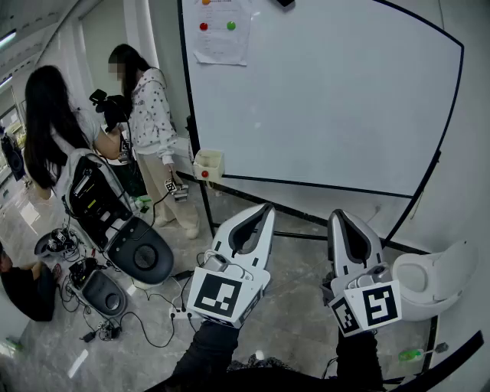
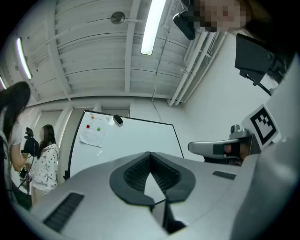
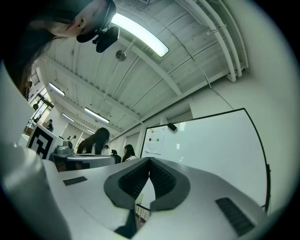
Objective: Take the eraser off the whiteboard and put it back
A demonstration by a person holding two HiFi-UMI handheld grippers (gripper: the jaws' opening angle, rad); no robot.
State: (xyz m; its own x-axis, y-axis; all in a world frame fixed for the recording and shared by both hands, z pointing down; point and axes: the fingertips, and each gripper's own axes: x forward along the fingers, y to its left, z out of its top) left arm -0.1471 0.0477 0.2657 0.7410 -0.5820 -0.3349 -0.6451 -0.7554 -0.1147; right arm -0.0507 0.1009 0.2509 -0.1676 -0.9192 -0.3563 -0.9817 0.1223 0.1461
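Left gripper (image 1: 264,208): jaws shut, empty. The eraser (image 1: 285,3) sits tilted at the top edge of the whiteboard (image 1: 321,99), well above and ahead of both grippers, between their lines. Right gripper (image 1: 338,217): jaws shut, empty. Neither looks clearly nearer.

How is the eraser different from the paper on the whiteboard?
The eraser is dark and small; the paper is white and much bigger. The paper shows red and green dots; the eraser shows none. The eraser sits right of the paper. Both stick on the whiteboard.
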